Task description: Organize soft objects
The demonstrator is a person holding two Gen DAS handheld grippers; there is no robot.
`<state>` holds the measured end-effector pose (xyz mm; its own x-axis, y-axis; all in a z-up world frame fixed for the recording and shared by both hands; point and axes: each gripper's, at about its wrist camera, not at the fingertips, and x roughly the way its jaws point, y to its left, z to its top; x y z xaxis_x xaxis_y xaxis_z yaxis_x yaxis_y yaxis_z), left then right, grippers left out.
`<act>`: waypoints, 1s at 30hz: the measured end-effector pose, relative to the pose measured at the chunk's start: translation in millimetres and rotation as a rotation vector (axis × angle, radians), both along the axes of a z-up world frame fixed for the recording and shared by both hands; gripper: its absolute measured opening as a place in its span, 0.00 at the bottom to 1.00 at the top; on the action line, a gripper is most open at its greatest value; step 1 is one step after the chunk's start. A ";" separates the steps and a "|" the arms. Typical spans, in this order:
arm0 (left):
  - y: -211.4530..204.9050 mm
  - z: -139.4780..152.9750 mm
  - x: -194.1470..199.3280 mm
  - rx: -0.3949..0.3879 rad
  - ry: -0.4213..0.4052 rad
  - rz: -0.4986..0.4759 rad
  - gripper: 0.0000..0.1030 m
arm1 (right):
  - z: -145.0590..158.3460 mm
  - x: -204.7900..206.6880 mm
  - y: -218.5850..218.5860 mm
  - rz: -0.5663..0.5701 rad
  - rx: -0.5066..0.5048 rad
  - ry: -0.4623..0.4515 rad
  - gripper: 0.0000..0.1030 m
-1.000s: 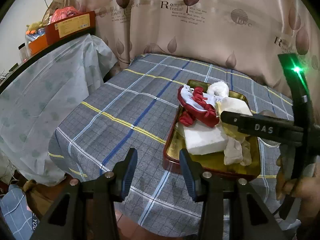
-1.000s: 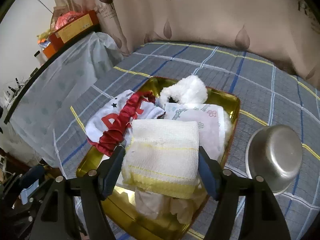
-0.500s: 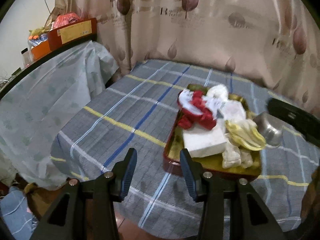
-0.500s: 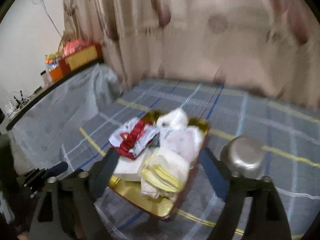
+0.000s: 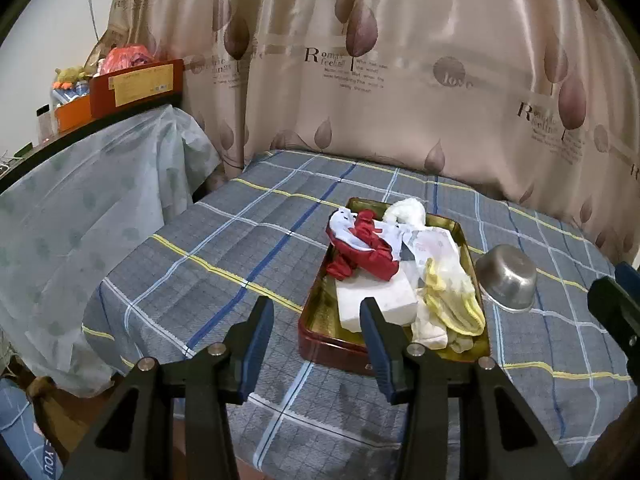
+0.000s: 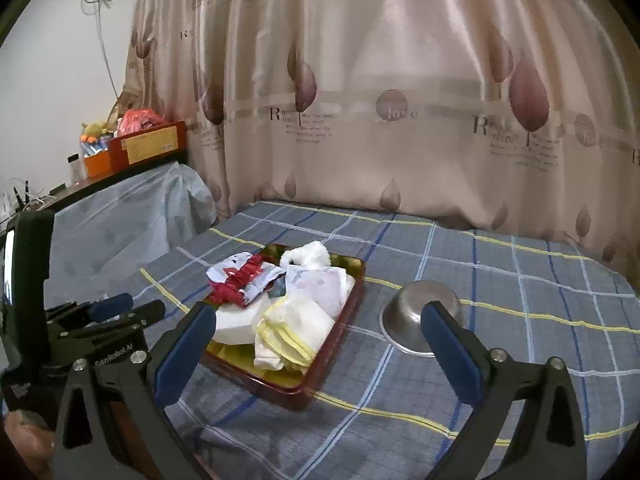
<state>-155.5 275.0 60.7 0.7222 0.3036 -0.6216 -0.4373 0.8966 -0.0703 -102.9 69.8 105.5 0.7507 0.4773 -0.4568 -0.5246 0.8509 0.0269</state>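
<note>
The soft things sit piled in a gold-lined tray (image 5: 316, 312) with a red outer wall, lying on the plaid sheet of the bed (image 5: 224, 248) toward its near edge. At the tray's far end I see a red and white cloth (image 5: 362, 240) and a fluffy white piece (image 5: 408, 212); a white folded block (image 5: 376, 300) lies at the near left, and a yellow-edged cloth (image 5: 452, 300) is draped at the near right over a pale printed fabric (image 6: 320, 284). A steel bowl (image 6: 416, 320) stands upside down on the sheet just beside the tray's right wall.

My left claw (image 5: 316, 344) is angled down toward the tray's near left corner, its jaws partly apart with nothing between them, held off the tray. My right claw (image 6: 316, 344) is also tipped downward, hanging back from the tray and bowl; its jaws are opening and already stand very wide, with nothing gripped. From the right wrist view the left rig shows at the left edge. A patterned curtain (image 6: 400, 120) hangs along the bed's far edge.
</note>
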 end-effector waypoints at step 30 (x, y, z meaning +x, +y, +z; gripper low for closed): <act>-38.0 22.4 -23.1 0.090 -0.016 -0.054 0.44 | -1.1 -29.2 -13.3 -0.086 0.008 -0.061 1.00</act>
